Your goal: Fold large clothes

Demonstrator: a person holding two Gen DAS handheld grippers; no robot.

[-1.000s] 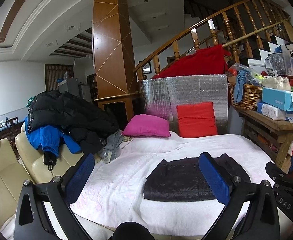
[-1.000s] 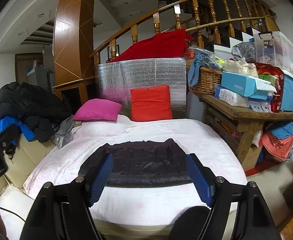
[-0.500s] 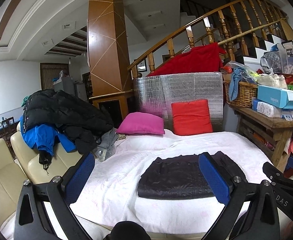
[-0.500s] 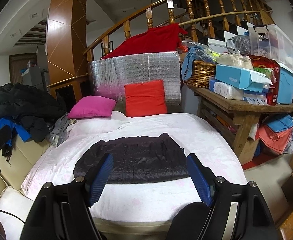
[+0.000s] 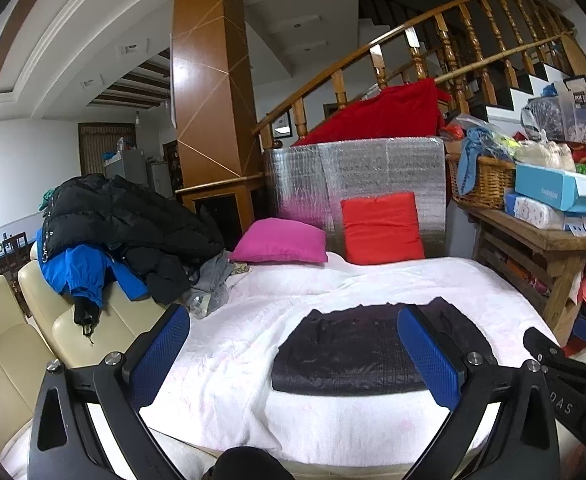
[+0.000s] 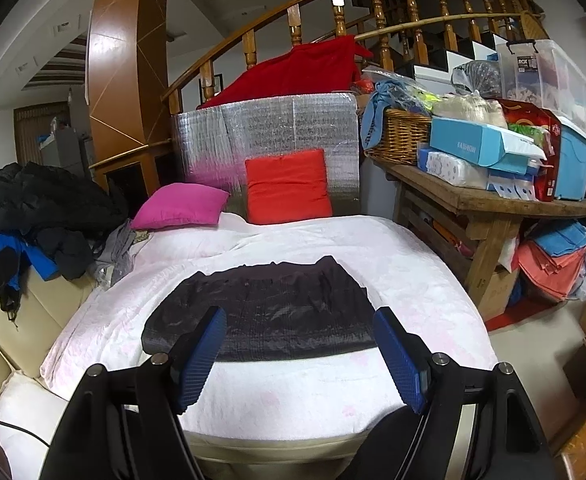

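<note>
A dark garment lies folded flat in a rectangle on the white bed cover; it also shows in the right wrist view. My left gripper is open and empty, held above the near edge of the bed, with the garment between and beyond its blue pads. My right gripper is open and empty, also held back from the garment near the bed's front edge. A pile of black and blue coats lies on the sofa at the left.
A pink cushion and a red cushion lean at the bed's far end against a silver foil panel. A cream sofa stands on the left. A cluttered wooden table stands on the right, with a staircase behind.
Both grippers have drawn back and slightly up from the bed, so the folded garment looks farther off. The garment itself has not moved. Both grippers stay open.
</note>
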